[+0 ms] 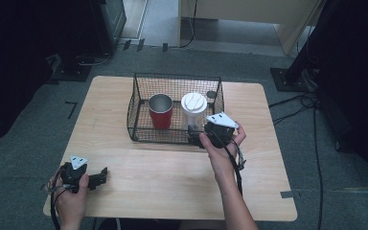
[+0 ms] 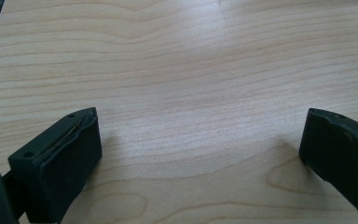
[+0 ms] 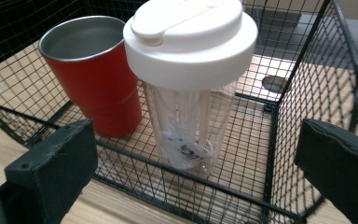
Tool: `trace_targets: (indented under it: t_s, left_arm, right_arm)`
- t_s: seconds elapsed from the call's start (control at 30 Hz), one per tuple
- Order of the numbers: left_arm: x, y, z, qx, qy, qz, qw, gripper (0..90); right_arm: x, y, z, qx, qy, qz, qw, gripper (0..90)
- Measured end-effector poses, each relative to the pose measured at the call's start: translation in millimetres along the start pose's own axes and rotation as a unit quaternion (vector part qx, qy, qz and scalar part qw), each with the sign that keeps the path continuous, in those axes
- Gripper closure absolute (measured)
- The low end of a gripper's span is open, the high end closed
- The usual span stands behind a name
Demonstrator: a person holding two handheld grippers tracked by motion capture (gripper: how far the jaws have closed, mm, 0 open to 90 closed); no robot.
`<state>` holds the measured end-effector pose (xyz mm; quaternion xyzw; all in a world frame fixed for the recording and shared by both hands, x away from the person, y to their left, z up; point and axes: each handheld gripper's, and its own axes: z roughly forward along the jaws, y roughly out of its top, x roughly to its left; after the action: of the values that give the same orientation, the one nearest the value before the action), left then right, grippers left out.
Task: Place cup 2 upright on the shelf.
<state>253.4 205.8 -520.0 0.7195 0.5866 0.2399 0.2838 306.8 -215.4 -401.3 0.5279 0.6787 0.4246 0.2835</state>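
High view: wire basket (image 1: 136, 103) sits mid-table on the wooden table (image 1: 172, 177). Inside it, a red metal cup (image 1: 160, 111) stands upright toward the basket's left, and a clear tumbler with white lid (image 1: 193, 108) stands just beside the cup, toward the basket's right. The right gripper (image 1: 195, 134) is at the basket's near wall, in front of the tumbler; jaw state is not readable from here. The left gripper (image 1: 103, 175) rests well away from the basket, near the table's front-left edge.

Left gripper view: jaws spread wide over bare tabletop, nothing between them. This hand looks idle.

Right gripper view: right gripper (image 3: 200, 163) jaws spread wide, outside the basket's near wall (image 3: 177, 175), lined up with the tumbler (image 3: 189, 84), which is centred between them but beyond the wire. The cup (image 3: 93, 79) stands left of the tumbler, close, possibly touching.

Judged step: approach for a pick of the tumbler out of the basket, no contact yet. The next move likely calls for lifting over the near wall, coming down around the tumbler below its lid, clearing the cup, then closing.
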Motion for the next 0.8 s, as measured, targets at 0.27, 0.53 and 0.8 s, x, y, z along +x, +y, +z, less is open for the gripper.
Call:
trace_targets:
  t_s: [0.27,0.53,0.8]
  left_arm:
    - [-0.1,0.0,0.0,0.000,0.000,-0.001,1.0000,0.0]
    - [0.1,0.0,-0.2,0.001,-0.001,0.001,1.0000,0.0]
    - [0.1,0.0,-0.1,0.001,-0.001,0.001,1.0000,0.0]
  right_arm:
    - [-14.4,-17.7,-18.7,-0.009,0.001,0.003,1.0000,0.0]
    - [-35.5,-34.3,-33.8,-0.016,-0.010,0.010,0.9998,0.0]
    - [-54.3,-50.9,-43.8,-0.010,-0.027,0.016,0.9995,0.0]
